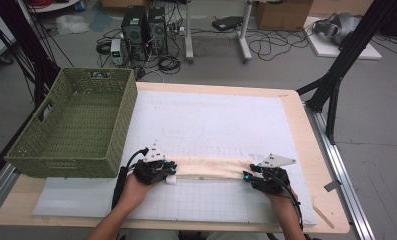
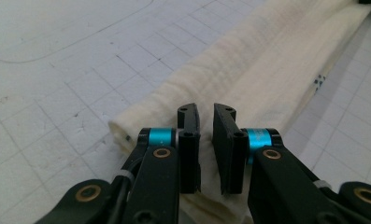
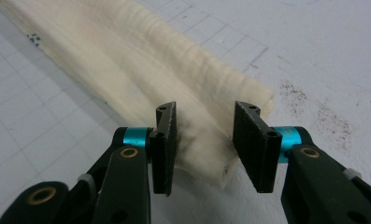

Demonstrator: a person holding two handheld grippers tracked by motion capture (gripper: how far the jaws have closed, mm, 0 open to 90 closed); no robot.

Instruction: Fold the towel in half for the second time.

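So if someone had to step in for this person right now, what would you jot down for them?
Left gripper: jaws nearly shut over the left end of the folded cream cloth, a narrow gap showing.
Right gripper: jaws apart, straddling the cloth's right end, not pinching yet.
Cloth lies as a long strip across the white grid mat; green basket stands at the table's left, with nothing in it.
Done: cloth folded narrow.
Left: probably grip both ends, fold on, perhaps basket it.
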